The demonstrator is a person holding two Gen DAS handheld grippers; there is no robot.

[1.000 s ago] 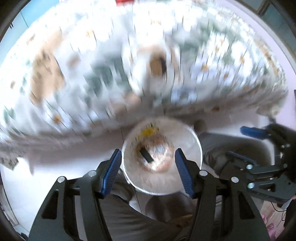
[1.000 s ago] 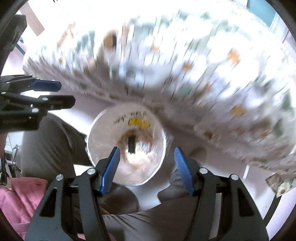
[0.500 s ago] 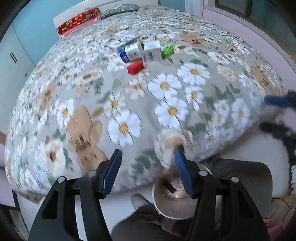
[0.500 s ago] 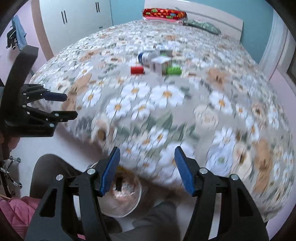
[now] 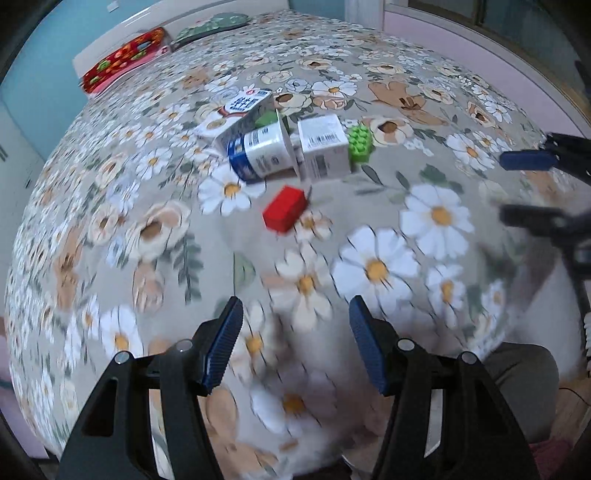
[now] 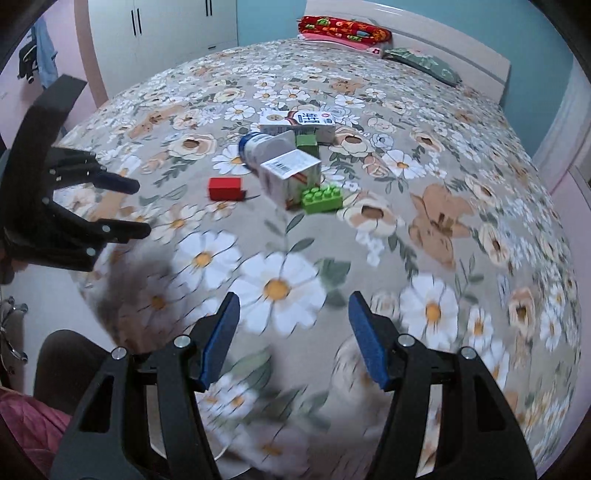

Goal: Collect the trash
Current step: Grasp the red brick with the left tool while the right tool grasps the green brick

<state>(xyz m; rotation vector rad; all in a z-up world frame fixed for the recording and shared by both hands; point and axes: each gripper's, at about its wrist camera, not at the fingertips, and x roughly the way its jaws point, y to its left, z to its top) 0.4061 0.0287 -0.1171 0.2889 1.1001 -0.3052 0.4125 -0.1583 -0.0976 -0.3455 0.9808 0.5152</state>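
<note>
Trash lies in a cluster mid-bed: a blue-and-white yogurt cup (image 5: 258,151) on its side, a long milk carton (image 5: 236,114) behind it and a small white carton (image 5: 323,147) beside it. The same cup (image 6: 264,149), milk carton (image 6: 297,122) and small carton (image 6: 290,177) show in the right wrist view. My left gripper (image 5: 293,347) is open and empty above the bed's near part. My right gripper (image 6: 293,339) is open and empty, also short of the cluster.
A red block (image 5: 284,214) and a green toy brick (image 5: 360,144) lie by the cartons. The flowered bedspread (image 6: 443,229) covers the bed. Pillows (image 6: 343,31) sit at the headboard. A white wardrobe (image 6: 166,40) stands at the left.
Both grippers have swung up from the trash bin on the floor to face the bed top. The bin has dropped out of view and the trash cluster has come closer.
</note>
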